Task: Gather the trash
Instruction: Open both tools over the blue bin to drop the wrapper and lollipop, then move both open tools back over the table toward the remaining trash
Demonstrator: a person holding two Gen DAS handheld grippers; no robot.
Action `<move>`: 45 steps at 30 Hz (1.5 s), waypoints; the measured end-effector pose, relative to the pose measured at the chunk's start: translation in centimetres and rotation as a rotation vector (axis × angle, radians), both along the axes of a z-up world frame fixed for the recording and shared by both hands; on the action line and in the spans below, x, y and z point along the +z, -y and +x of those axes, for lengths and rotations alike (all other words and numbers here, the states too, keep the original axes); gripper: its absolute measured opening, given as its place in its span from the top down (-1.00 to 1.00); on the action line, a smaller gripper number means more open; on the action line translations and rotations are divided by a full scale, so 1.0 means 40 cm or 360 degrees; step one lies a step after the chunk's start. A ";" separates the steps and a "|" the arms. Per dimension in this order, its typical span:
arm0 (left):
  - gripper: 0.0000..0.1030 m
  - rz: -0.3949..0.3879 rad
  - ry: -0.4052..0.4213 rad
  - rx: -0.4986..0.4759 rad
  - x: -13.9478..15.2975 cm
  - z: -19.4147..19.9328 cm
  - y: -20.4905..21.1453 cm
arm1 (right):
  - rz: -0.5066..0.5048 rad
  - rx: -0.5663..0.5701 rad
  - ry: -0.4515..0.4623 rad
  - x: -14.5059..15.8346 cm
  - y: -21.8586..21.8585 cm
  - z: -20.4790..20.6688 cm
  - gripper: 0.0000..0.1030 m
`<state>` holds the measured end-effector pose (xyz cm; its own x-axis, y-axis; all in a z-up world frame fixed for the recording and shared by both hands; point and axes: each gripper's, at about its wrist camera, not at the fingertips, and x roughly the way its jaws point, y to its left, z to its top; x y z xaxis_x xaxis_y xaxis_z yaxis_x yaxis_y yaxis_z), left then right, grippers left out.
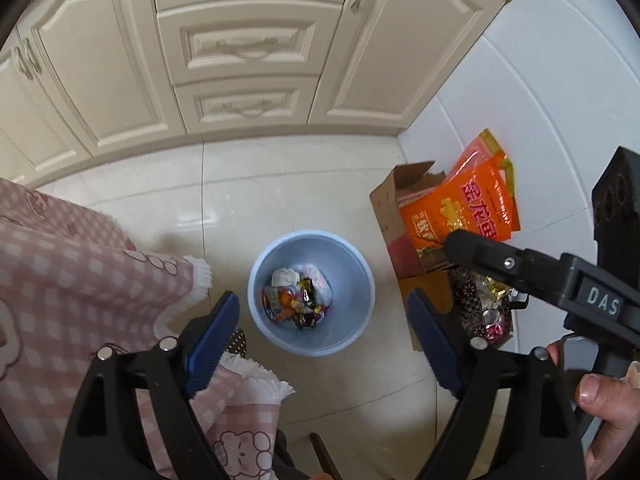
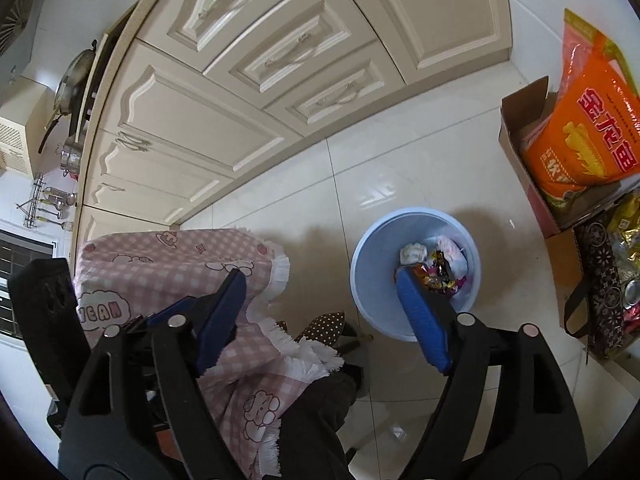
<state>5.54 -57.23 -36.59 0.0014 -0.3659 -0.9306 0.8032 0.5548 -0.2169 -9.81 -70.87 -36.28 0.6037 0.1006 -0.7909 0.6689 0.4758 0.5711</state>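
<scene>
A light blue trash bin (image 1: 260, 272) stands on the white tiled floor; it also shows in the right wrist view (image 2: 372, 264). Inside lie crumpled tissues and colourful snack wrappers (image 1: 298, 298), seen in the right wrist view too (image 2: 436, 266). My left gripper (image 1: 322, 316) is open and empty, held above the bin with the blue pads either side of it. My right gripper (image 2: 320, 292) is open and empty, its right pad over the bin's near rim. The right gripper's body (image 1: 532, 268) also shows at the right of the left wrist view.
A table with a pink checked cloth (image 1: 80, 272) is at the left, also seen in the right wrist view (image 2: 168, 276). A cardboard box (image 1: 386, 208) with an orange bag (image 1: 472, 204) and a patterned bag (image 2: 600, 280) stand right of the bin. Cream cabinets (image 1: 240, 48) line the far wall.
</scene>
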 end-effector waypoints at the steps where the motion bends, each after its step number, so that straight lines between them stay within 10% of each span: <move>1: -0.64 -0.0017 0.0018 0.0002 0.017 -0.004 -0.007 | -0.0009 -0.0006 0.0004 0.007 -0.002 -0.002 -0.60; 28: -0.71 -0.0540 0.0469 0.0333 0.517 -0.015 -0.441 | -0.0535 0.0194 0.0317 0.489 -0.308 0.082 -0.88; 45: -0.71 -0.0509 0.0702 0.0845 0.577 0.083 -0.914 | -0.0731 0.0660 0.0448 0.617 -0.662 0.314 -0.88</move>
